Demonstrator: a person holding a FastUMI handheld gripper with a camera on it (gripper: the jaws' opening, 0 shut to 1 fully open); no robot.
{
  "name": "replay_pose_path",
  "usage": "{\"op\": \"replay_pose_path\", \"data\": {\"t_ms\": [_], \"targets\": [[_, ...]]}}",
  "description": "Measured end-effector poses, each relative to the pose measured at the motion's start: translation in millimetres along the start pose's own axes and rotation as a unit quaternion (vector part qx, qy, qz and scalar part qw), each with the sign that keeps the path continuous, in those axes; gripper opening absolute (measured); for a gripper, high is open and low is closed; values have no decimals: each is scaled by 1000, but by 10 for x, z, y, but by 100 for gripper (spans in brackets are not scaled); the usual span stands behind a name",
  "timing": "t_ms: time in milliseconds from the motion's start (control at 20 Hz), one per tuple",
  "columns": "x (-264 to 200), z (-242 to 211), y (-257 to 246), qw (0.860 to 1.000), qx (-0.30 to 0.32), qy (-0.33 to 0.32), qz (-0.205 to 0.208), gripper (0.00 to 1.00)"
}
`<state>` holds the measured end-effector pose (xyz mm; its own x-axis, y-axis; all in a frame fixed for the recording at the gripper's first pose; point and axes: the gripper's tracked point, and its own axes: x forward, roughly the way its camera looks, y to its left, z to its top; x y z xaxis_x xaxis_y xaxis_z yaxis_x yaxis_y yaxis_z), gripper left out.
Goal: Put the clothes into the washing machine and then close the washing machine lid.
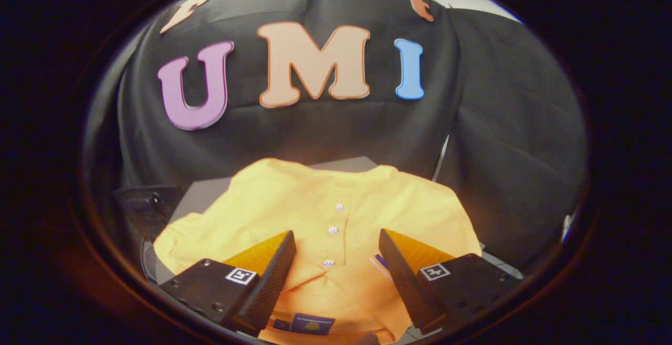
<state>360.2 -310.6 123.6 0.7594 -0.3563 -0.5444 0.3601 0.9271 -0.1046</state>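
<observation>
Grey table [205, 195]: orange shirt [325, 213] beneath spread claw [336, 253].

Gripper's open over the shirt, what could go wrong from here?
1. The gripper is open with the yellow shirt's button placket between the fingers; closing there may pinch one thin layer and slip.
2. The shirt lies spread flat, so a lifted sleeve may trail and snag on the dark object beside it.

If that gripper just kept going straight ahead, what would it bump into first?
Most likely the orange shirt: the open gripper hangs over it, fingers either side of the button placket. How near is hard to judge.
</observation>
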Motion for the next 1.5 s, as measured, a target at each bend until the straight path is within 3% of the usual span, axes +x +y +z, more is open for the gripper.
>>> {"op": "replay_pose_path", "data": {"t_ms": [50, 150, 350, 450, 700, 1050, 1500], "targets": [[39, 70, 25, 1000, 8, -15, 4, 98], [10, 25, 81, 1000, 0, 4, 14, 84], [47, 59, 111, 1000, -3, 10, -24, 32], [22, 88, 211, 1000, 1, 0, -19, 7], [-427, 717, 407, 994, 4, -109, -12, 4], [-1008, 1321, 1437, 986, -33, -152, 62, 3], [-1082, 1093, 3171, 974, -21, -115, 195, 3]]}}
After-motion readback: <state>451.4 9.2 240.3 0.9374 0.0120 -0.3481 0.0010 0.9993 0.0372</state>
